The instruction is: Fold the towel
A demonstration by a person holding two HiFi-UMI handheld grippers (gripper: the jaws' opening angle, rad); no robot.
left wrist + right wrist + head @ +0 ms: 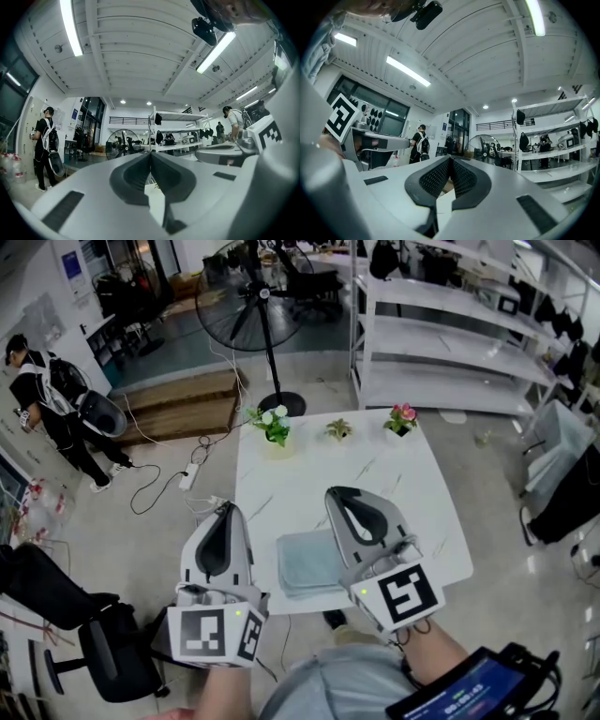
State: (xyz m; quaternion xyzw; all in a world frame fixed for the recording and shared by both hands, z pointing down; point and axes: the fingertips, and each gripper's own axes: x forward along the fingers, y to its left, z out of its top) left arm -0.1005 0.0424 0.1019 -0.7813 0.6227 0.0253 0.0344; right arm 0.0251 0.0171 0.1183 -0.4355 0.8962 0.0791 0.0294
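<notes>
A pale blue-grey towel (pixel 309 563) lies folded flat near the front edge of a white marble-look table (pixel 281 488). My left gripper (pixel 225 512) is held level, left of the towel and over the table's front left corner, jaws shut and empty. My right gripper (pixel 342 495) hovers over the towel's right side, also shut with nothing held. In the left gripper view my left gripper (pixel 150 154) shows its jaws meeting. In the right gripper view my right gripper (pixel 449 161) has both pads pressed together. Neither touches the towel.
Three small potted plants (pixel 273 425) (pixel 338 430) (pixel 401 418) stand along the table's far edge. A pedestal fan (pixel 251 310) and white shelving (pixel 450 343) stand behind. A person (pixel 52 409) stands far left. A black chair (pixel 103 643) sits at lower left.
</notes>
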